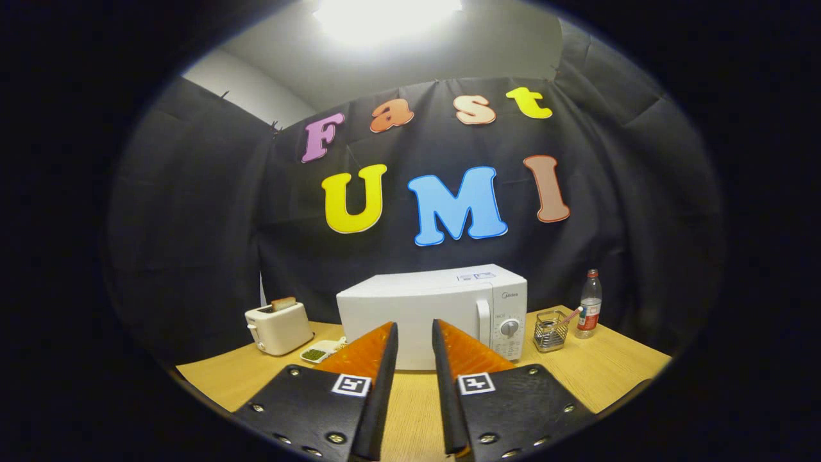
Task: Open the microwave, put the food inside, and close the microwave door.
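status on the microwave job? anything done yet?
Done: nothing visible. The microwave door is shut, its handle untouched.
In hand: nothing. The gripper is open with a narrow empty gap between the fingers, short of the microwave.
Left: everything. Open the door, fetch the food, likely the small dish of something green between the toaster and the microwave, put it inside, close the door.

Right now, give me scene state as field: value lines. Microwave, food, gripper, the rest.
microwave: white, door shut, on wooden table, beyond the fingers
door handle: vertical, left of the dial panel
food: small white dish with something green, between toaster and microwave
toaster: left of microwave, bread in slot
wire holder: right of microwave
bottle: upright, beyond the holder
gripper: open, narrow gap, holding nothing
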Tool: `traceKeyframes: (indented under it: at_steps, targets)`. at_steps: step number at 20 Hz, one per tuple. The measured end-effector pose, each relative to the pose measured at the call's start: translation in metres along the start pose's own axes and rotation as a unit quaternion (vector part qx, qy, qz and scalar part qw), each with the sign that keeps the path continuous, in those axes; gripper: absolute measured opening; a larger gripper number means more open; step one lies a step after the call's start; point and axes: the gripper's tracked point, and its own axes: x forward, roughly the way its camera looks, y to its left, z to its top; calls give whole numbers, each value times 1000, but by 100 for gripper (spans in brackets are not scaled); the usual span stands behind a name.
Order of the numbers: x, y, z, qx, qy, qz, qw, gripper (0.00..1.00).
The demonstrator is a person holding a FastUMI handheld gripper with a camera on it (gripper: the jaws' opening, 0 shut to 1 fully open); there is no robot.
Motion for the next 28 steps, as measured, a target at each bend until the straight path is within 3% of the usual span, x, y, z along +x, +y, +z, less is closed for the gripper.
traceKeyframes:
  at_steps: [2,11,12,14,18,28]
  targets:
    - [-18,-4,16,-10,-13,-10,1000,47]
    - [-77,12,53,-80,-37,-26,996,54]
    - [-82,13,55,-86,-39,-29,995,65]
    - [-93,13,56,-98,-36,-42,994,78]
    - [-106,22,62,-103,-38,-36,993,86]
    - [-95,10,55,-74,-21,-45,996,88]
